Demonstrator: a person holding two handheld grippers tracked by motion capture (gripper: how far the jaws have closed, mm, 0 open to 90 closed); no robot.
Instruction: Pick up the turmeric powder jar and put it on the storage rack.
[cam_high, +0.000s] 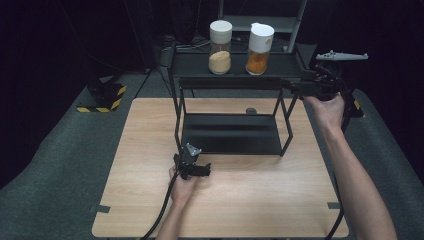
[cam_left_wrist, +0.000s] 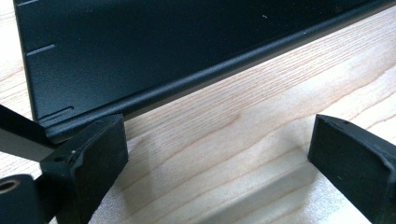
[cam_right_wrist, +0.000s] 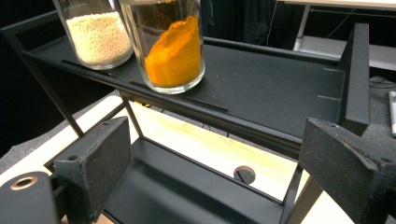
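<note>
Two clear glass jars with white lids stand on the top shelf at twelve o'clock: one of pale beige grains (cam_high: 220, 47), one of orange powder (cam_high: 259, 49). One black metal two-tier rack (cam_high: 230, 134). One light wooden table (cam_high: 150, 165). Two handheld black grippers.

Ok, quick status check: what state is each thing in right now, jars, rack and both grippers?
Jar of pale grains: upright on the rack's top shelf, white lid on.
Jar of orange powder: upright beside it, white cap on, powder heaped to one side.
Rack: standing on the table, lower shelf bare.
Left gripper: open, holding nothing, at the rack's front edge.
Right gripper: open, holding nothing, at the rack's right end.
</note>
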